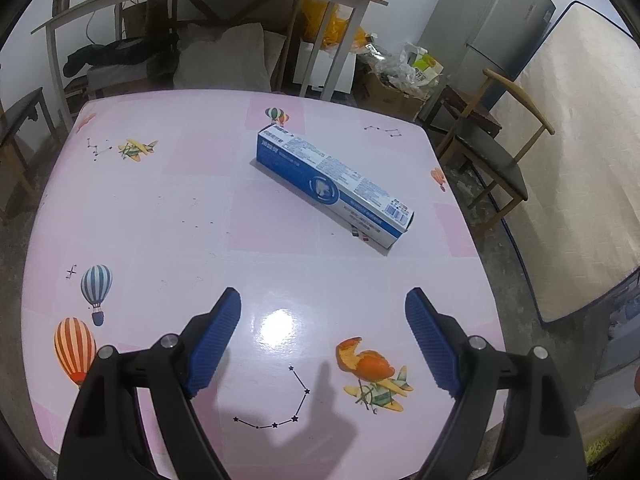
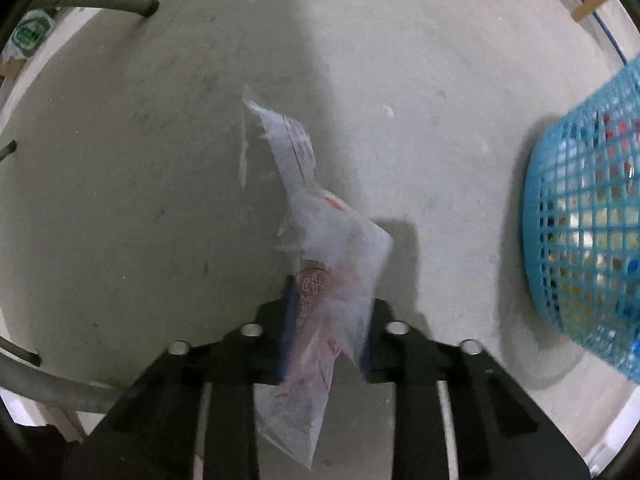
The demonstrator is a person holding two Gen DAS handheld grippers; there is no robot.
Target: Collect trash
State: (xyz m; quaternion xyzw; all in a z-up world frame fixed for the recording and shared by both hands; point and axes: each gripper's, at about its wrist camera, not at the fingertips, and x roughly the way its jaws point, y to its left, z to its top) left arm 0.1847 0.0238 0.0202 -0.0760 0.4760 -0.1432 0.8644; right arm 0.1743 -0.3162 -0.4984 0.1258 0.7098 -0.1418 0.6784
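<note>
Blue pads of the left gripper [image 1: 323, 314] stand wide apart with nothing between them, over a pink table [image 1: 168, 208] with balloon and plane pictures. Orange peel [image 1: 366, 362] lies on the table near the right pad. Farther off lies a blue toothpaste box [image 1: 334, 186]. Pointing down at the gray floor [image 2: 140, 200], the right gripper [image 2: 326, 300] pinches a clear plastic wrapper [image 2: 324, 264]. At the right edge stands a blue mesh basket [image 2: 580, 232] with trash inside.

The pink table [image 1: 160, 208] carries a blue box [image 1: 334, 184] at one o'clock and an orange peel [image 1: 366, 364] at five o'clock.
</note>
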